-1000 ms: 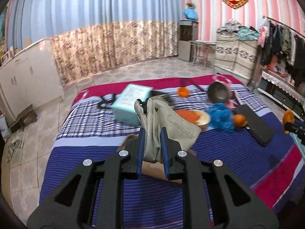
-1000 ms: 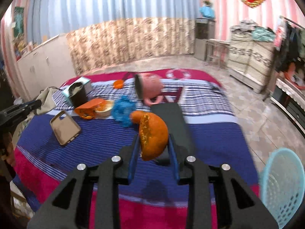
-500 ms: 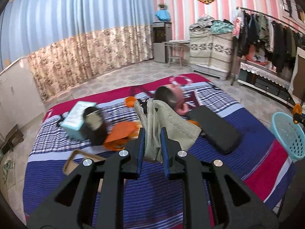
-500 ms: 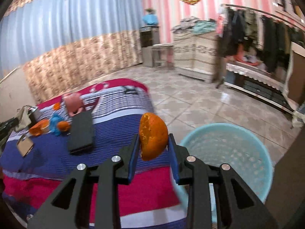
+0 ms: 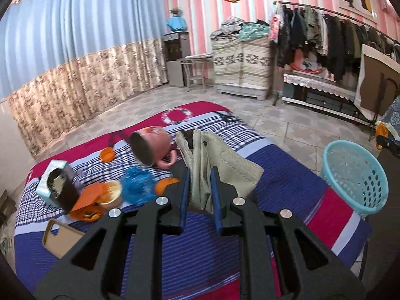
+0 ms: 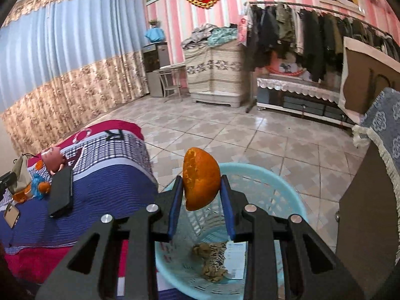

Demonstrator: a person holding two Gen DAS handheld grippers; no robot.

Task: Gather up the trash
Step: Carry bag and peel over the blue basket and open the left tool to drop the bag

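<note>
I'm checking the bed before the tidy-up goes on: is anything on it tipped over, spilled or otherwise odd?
Yes. The pink mug lies on its side on the striped bedspread, mouth facing the camera. Left of it, a small cup sits among orange wrapper scraps. No spill is visible.

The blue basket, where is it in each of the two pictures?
Left wrist view: the light blue basket stands at the right edge, on the floor beside the bed's corner.
Right wrist view: the basket is at bottom centre, right under the right claw that grips the orange peel.
Shared landmark: the pink mug lying on the bed.
</note>
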